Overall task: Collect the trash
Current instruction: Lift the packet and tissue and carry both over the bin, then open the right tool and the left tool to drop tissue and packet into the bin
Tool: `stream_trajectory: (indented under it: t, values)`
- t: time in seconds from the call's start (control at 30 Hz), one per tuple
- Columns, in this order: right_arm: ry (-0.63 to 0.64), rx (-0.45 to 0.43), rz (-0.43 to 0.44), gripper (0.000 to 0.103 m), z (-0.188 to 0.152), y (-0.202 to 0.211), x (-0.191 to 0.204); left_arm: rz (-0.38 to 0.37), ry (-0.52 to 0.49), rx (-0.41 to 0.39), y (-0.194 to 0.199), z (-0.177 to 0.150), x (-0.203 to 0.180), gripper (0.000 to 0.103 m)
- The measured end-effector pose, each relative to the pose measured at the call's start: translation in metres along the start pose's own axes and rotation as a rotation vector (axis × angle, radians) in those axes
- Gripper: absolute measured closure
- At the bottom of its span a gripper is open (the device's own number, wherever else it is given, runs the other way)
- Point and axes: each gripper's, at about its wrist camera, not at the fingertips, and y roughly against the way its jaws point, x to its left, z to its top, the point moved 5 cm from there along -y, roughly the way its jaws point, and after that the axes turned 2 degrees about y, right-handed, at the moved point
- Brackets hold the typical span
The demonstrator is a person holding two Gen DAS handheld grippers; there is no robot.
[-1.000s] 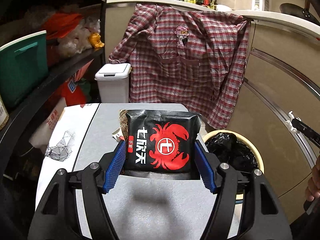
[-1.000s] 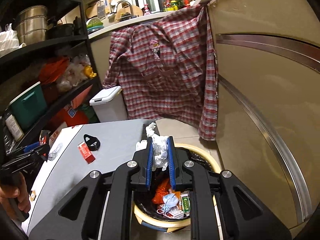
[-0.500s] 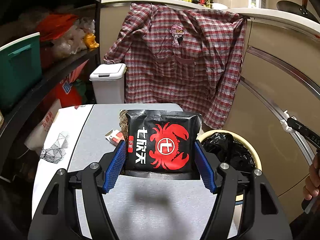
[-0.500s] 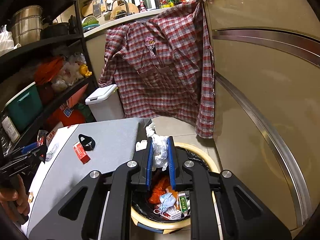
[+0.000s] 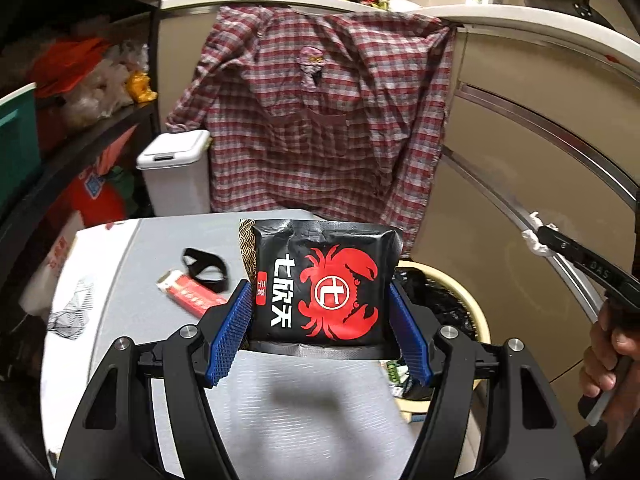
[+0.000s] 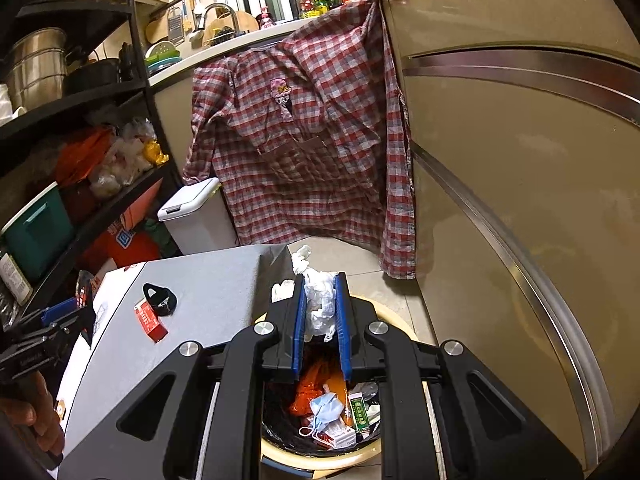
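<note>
My left gripper (image 5: 320, 300) is shut on a black snack packet with a red crab print (image 5: 324, 280), held above the grey table (image 5: 168, 248). To its right stands the cream bin with a black liner (image 5: 460, 300). My right gripper (image 6: 320, 300) is shut on a crumpled white tissue (image 6: 318, 304), directly above the same bin (image 6: 280, 450), which holds a blue face mask, orange wrapping and small boxes. A red box (image 5: 192, 292) and a black loop-shaped object (image 5: 204, 266) lie on the table; the right wrist view shows the red box (image 6: 151, 319) and black object (image 6: 160, 300) too.
A plaid shirt (image 5: 320, 120) hangs from the counter behind the table. A white lidded bin (image 5: 174, 172) stands on the floor by black shelves (image 6: 80, 96) full of bags and a green tub. Beige cabinet fronts (image 6: 520, 200) close off the right side.
The left gripper with the packet has shifted toward the bin side, bringing the red box and black object into sight. The right gripper with the tissue has moved slightly over the bin.
</note>
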Motion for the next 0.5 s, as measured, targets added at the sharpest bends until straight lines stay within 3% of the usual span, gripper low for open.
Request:
stream_trajectory:
  t: [0.5]
  values:
    - [-0.028, 0.011, 0.007, 0.088, 0.006, -0.011, -0.011, -0.096, -0.053, 0.07, -0.061, -0.003, -0.08, 0.035]
